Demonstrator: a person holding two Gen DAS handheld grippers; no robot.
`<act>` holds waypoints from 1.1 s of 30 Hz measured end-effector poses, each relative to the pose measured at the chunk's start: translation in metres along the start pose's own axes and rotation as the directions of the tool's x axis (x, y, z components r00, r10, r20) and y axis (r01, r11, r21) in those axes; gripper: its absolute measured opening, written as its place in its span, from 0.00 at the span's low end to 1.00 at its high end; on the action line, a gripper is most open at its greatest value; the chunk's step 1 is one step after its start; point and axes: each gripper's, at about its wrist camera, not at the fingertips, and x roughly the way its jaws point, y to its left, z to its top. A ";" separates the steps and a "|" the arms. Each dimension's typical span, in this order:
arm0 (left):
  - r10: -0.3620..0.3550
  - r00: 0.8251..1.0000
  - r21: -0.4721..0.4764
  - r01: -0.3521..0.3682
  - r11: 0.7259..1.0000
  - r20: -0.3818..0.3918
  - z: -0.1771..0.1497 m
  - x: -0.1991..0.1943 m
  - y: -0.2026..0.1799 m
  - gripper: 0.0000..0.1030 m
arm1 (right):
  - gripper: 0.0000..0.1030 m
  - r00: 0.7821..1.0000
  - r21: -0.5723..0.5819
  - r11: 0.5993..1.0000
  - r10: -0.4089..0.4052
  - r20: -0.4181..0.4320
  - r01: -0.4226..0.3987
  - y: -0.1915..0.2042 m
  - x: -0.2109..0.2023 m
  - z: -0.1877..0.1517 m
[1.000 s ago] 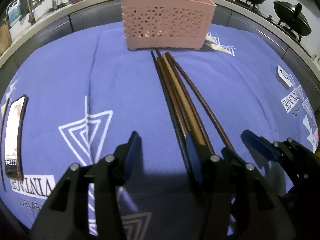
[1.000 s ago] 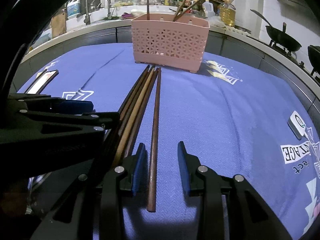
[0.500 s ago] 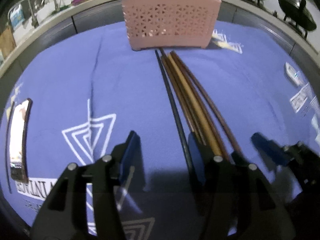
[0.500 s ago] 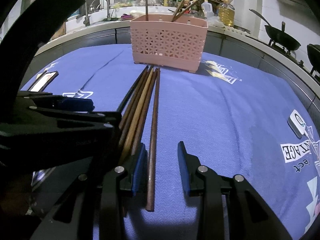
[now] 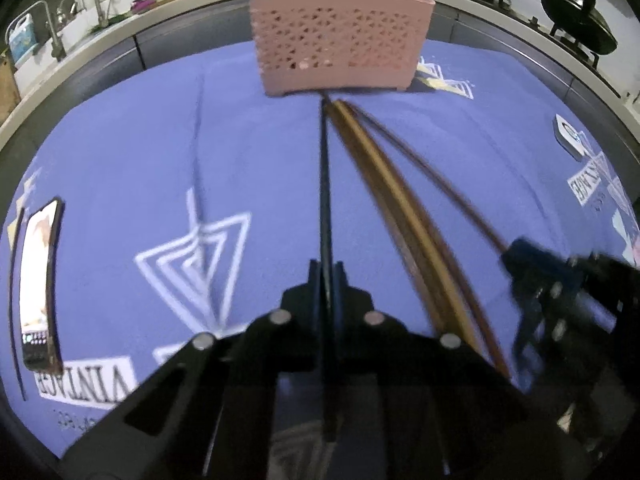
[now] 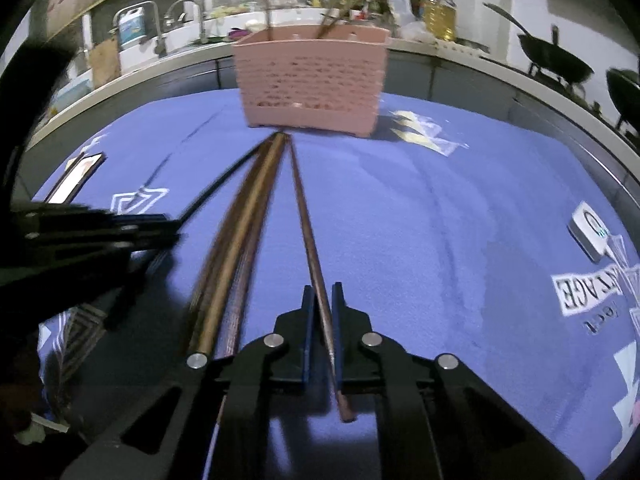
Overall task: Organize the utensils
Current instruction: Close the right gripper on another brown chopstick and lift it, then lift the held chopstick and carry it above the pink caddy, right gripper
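- Chopsticks lie in a bundle (image 5: 404,216) on the blue printed cloth (image 5: 120,152), their far tips converging just in front of the pink perforated basket (image 5: 340,40) at twelve o'clock in the left wrist view.
- Left gripper (image 5: 328,276) is clamped on the black chopstick (image 5: 325,184), which runs straight up toward twelve o'clock from between the pads.
- Right gripper (image 6: 320,300) is clamped on a reddish-brown chopstick (image 6: 306,220); the stick's near end pokes out behind the pads toward six o'clock, its far tip near the basket foot.
- Remaining brown chopsticks rest on the cloth between the two held ones, at about eleven o'clock from the right gripper, blurred.
- Basket already holds a few upright utensils (image 6: 328,24); what kind cannot be told.
- Phone (image 5: 38,284) lies on the cloth at nine o'clock in the left wrist view.
- Small white device (image 6: 592,232) sits at three o'clock in the right wrist view.
- Woks (image 5: 576,28) stand on the stove at two o'clock.
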 end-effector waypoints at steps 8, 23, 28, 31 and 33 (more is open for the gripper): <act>-0.042 0.998 0.051 0.044 0.998 -0.040 -0.013 -0.008 0.016 0.23 | 0.09 0.987 0.011 0.993 0.117 -0.112 -0.117 -0.014 0.002 0.010; -0.011 0.998 0.096 0.016 0.995 -0.056 0.096 0.054 0.006 0.23 | 0.09 0.949 0.008 0.976 0.213 -0.233 -0.217 0.004 0.094 0.132; -0.039 0.998 0.089 0.044 0.995 -0.056 0.107 0.060 0.007 0.04 | 0.04 0.945 -0.028 0.971 0.225 -0.236 -0.239 0.011 0.103 0.141; -0.058 0.997 0.072 0.061 0.995 -0.045 0.106 0.054 0.009 0.04 | 0.04 0.943 0.015 0.962 0.269 -0.197 -0.272 0.004 0.092 0.142; -0.091 0.996 0.054 0.090 0.994 0.012 0.108 0.034 0.016 0.04 | 0.04 0.949 0.023 0.956 0.293 -0.118 -0.292 -0.004 0.067 0.146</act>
